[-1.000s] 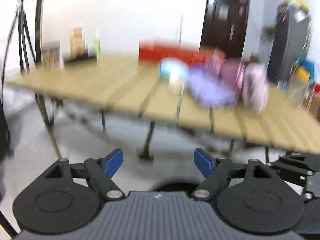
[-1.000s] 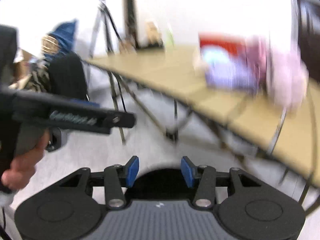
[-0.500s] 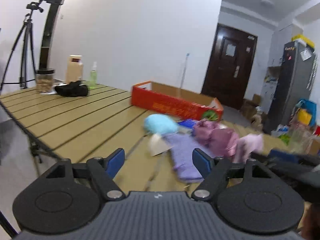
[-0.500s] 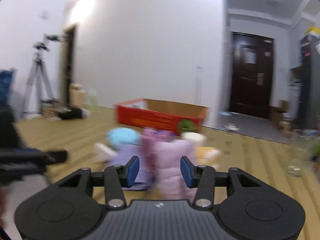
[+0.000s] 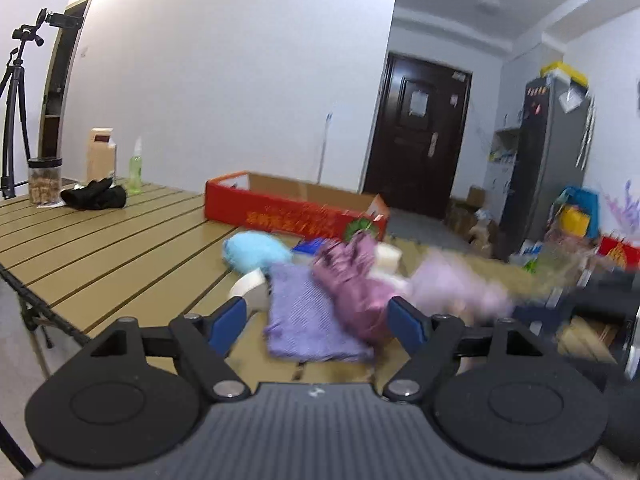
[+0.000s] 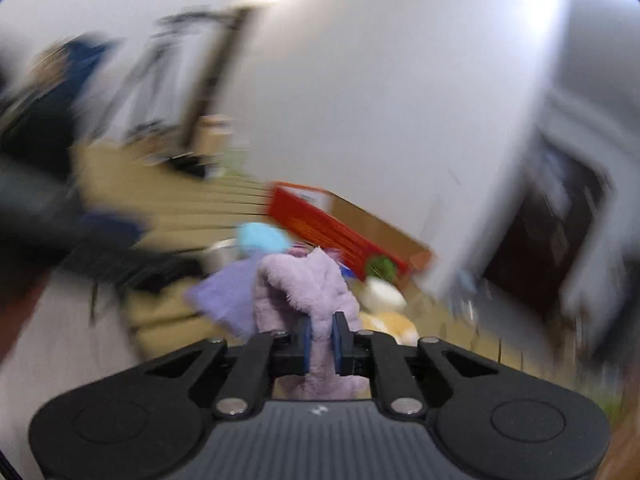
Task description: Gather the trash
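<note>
The right gripper [image 6: 319, 338] pinches a fold of the soft, light lilac fleece [image 6: 304, 284] near the table [image 5: 100, 240] edge, while the left gripper [image 5: 316, 322] hangs spread above the purple cloth [image 5: 304, 316], likely best pinched mid-bunch.

Far across the surface [image 5: 100, 240] I see a jar [image 5: 43, 180], a black cloth [image 5: 94, 199] and a green bottle [image 5: 135, 170]; a tripod [image 5: 16, 92] stands behind, a dark door [image 5: 418, 140] beyond.
</note>
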Tool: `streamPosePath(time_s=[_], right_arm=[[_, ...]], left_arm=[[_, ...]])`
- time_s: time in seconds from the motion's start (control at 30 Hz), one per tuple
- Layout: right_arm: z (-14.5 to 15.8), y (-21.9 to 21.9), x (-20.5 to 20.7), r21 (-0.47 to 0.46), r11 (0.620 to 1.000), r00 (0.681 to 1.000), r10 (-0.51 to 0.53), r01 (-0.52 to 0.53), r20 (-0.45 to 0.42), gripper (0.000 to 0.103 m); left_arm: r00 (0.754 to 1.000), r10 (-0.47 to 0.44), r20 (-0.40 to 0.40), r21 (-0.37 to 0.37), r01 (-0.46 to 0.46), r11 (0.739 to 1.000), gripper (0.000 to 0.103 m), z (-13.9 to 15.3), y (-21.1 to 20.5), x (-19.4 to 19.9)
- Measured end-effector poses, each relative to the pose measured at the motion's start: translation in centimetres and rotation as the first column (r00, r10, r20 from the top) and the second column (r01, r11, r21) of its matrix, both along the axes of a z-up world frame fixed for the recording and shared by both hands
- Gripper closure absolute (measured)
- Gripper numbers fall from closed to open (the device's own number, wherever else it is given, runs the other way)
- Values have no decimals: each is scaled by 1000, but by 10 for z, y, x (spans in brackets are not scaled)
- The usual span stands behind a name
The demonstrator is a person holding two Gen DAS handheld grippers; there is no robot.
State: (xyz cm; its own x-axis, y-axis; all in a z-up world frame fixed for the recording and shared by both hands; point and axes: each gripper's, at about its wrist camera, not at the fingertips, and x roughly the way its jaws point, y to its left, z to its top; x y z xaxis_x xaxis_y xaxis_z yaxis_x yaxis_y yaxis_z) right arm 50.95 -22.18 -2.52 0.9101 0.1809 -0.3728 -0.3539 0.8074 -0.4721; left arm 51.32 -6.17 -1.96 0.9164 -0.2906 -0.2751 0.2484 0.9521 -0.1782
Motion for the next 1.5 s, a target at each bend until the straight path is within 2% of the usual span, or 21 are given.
streamPosePath(time_s=[0.07,0.13,0.2,0.23,0.27,0.3,0.33,0.4,0.47,0.57,0.67,0.73,0.77,0.83,0.9,0.93,0.97,1.0,1.23,1.37,1.5], right_arm=[[-16,8,1,-9,999,995,52,-53,-83,92],[-34,15,4,-62,995,989,74,-83,-129,90],[-36,17,3,-90,992,992,76,-85,-101,87],[-32,15,3,-77,994,992,72,-80,-101,80],[-28,13,4,-64,995,994,68,-74,-91,74],[-23,11,5,-55,997,996,53,-57,-77,62],[-20,6,6,-45,998,997,32,-35,-71,57],[-12,-7,9,21,1000,995,23,-21,-102,56],[0,-23,7,150,989,989,24,-2,-145,56],[18,-52,19,385,917,982,-38,108,-184,56],[2,-75,40,592,761,938,-62,266,-341,57],[-18,-80,57,626,707,907,-54,330,-417,66],[-25,-78,60,626,699,896,-50,347,-442,67],[-33,-71,63,612,704,887,-53,359,-459,69],[-33,-65,61,601,714,889,-66,359,-453,76],[-32,-61,60,593,723,892,-71,354,-446,77],[-33,-60,59,585,729,894,-82,356,-441,78],[-34,-58,58,581,732,894,-87,356,-439,78],[-20,-53,39,573,740,901,-105,353,-421,83],[-11,-37,33,589,752,921,-61,296,-385,84],[-8,-8,19,554,803,935,-13,221,-355,84]], left_arm=[[1000,-14,-8,-13,14,1000,22,-2,-5,0],[998,-21,-55,-22,20,1000,22,-9,-11,5],[993,-40,-115,-43,35,998,29,-18,-14,15],[989,-60,-139,-62,51,997,32,-23,-14,21],[984,-72,-160,-73,61,995,47,-28,-14,27],[978,-77,-194,-74,64,995,69,-33,-14,33],[968,-84,-236,-73,69,995,75,-38,-13,39],[963,-91,-255,-119,62,991,76,-42,-8,41],[962,-96,-256,-120,67,990,76,-41,-7,39],[963,-83,-257,-110,56,992,75,-42,-10,39],[963,-77,-258,-125,46,991,71,-41,-9,40],[961,-71,-268,-141,34,989,63,-38,-5,36],[959,-77,-272,-154,35,987,59,-36,-1,34],[953,-108,-283,-181,57,982,54,-32,5,28],[942,-138,-306,-206,76,976,56,-34,9,24],[937,-145,-318,-213,79,974,60,-36,9,23],[933,-158,-324,-214,91,973,72,-38,8,22],[930,-171,-325,-213,104,971,75,-39,6,23],[933,-170,-316,-234,97,967,85,-41,7,22],[946,-131,-298,-183,78,980,86,-33,15,10],[949,-113,-293,-175,63,983,86,-27,43,-6]])
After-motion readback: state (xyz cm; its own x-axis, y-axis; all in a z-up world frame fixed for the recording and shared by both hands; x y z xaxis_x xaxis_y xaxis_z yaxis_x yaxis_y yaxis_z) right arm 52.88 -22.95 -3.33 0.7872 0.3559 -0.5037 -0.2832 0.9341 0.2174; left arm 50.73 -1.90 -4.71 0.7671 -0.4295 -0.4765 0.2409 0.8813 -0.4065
